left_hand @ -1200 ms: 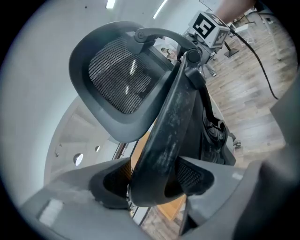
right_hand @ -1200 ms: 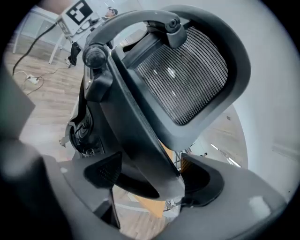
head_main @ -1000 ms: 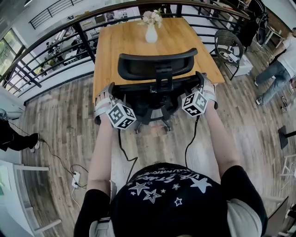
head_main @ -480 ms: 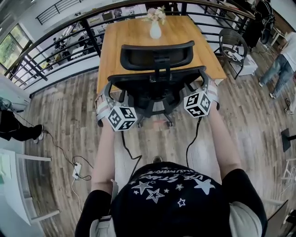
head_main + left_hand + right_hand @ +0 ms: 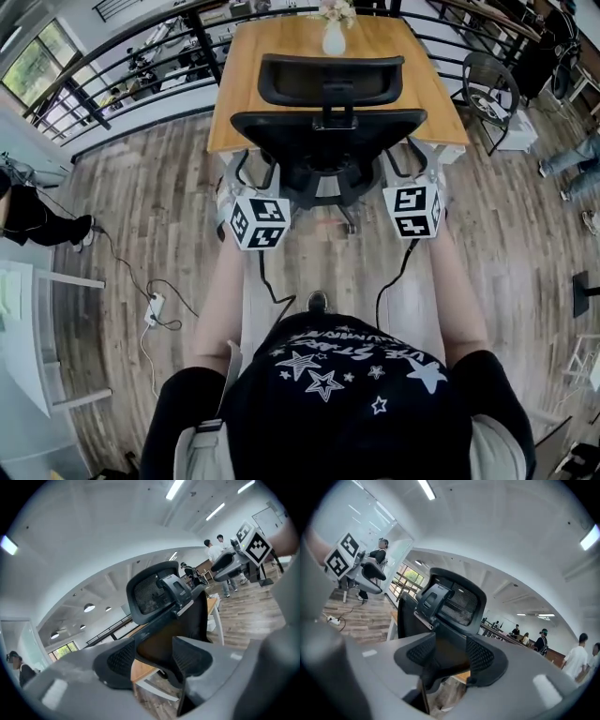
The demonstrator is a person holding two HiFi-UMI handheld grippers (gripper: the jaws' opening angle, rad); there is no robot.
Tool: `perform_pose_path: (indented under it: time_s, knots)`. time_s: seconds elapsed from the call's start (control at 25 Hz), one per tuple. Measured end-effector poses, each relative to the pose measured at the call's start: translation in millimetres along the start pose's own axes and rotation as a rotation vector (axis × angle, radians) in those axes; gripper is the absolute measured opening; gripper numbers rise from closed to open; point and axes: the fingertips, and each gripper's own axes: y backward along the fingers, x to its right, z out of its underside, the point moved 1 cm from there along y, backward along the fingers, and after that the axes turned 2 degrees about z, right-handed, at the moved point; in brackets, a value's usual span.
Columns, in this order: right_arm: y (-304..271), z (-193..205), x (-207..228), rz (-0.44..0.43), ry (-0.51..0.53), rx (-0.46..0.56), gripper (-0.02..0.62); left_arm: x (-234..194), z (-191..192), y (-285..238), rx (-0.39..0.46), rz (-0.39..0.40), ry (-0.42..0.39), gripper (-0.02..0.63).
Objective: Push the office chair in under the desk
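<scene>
While the office chair (image 5: 328,141) already stands with its backrest at the near edge of the desk (image 5: 272,75), its castor base shows just outside that edge, so I judge the push nearly but not wholly done. The left gripper (image 5: 153,654) sits at the chair's 7 o'clock and the right gripper (image 5: 451,652) at its 5 o'clock. Both sets of jaws have just been closing and stand half apart. The backrest's lower corner shows in each gap with no pad pressing on it, so neither holds anything. From here an uneven shove could swing the chair on its castors and catch an armrest (image 5: 251,173) on the desk's edge or leg. A hard one might jolt the top and topple the vase of flowers (image 5: 334,37) at 12 o'clock, at the far end. Half-closed tips could also skid off the mesh. The plank floor (image 5: 169,216) looks smooth, with a power strip (image 5: 155,307) and cable at 8 o'clock. A black railing (image 5: 141,70) runs behind from 10 to 1 o'clock, and a wire chair (image 5: 483,84) stands at 2 o'clock.
</scene>
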Motion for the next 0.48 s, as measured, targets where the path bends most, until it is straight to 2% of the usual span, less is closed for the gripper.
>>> perform_pose_path:
  time_s: [0.2,0.32,0.48]
  knots:
    - [31.3,1.6,-13.1,-0.002,-0.039,0.041,0.138,20.7,4.1,26.0,0.010,0.016,0.074,0.180]
    - [50.4,6.4,-20.8,-0.017,-0.083,0.039,0.089,34.4,8.5,43.5,0.008,0.030,0.110,0.097]
    - [80.1,13.9,-26.6,-0.009,-0.116,0.049,0.023,59.9,13.2,67.0,0.005,0.081,0.153,0.044]
